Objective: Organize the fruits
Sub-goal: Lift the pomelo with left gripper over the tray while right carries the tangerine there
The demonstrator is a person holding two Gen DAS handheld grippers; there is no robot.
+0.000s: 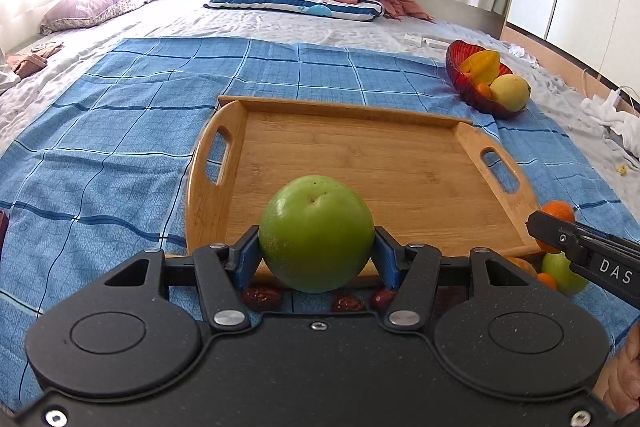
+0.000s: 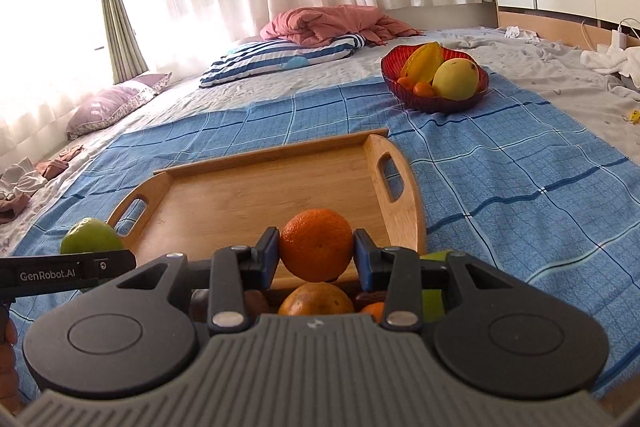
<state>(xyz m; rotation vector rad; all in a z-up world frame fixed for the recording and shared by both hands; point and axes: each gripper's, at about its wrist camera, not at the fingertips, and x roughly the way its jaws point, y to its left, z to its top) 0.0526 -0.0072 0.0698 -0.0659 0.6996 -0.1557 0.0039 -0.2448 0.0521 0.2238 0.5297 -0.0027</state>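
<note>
My left gripper is shut on a big green apple, held above the near edge of a wooden tray. My right gripper is shut on an orange, also lifted over the tray's near rim. In the left wrist view the right gripper with its orange shows at the right edge. In the right wrist view the green apple and the left gripper show at the left. Below the grippers lie more fruits: another orange, dark dates and a green fruit.
A red glass bowl with a star fruit, a yellow fruit and small oranges stands on the blue checked cloth beyond the tray, to the right. Pillows and a pink blanket lie at the bed's far end. White cables and clothes lie at the right.
</note>
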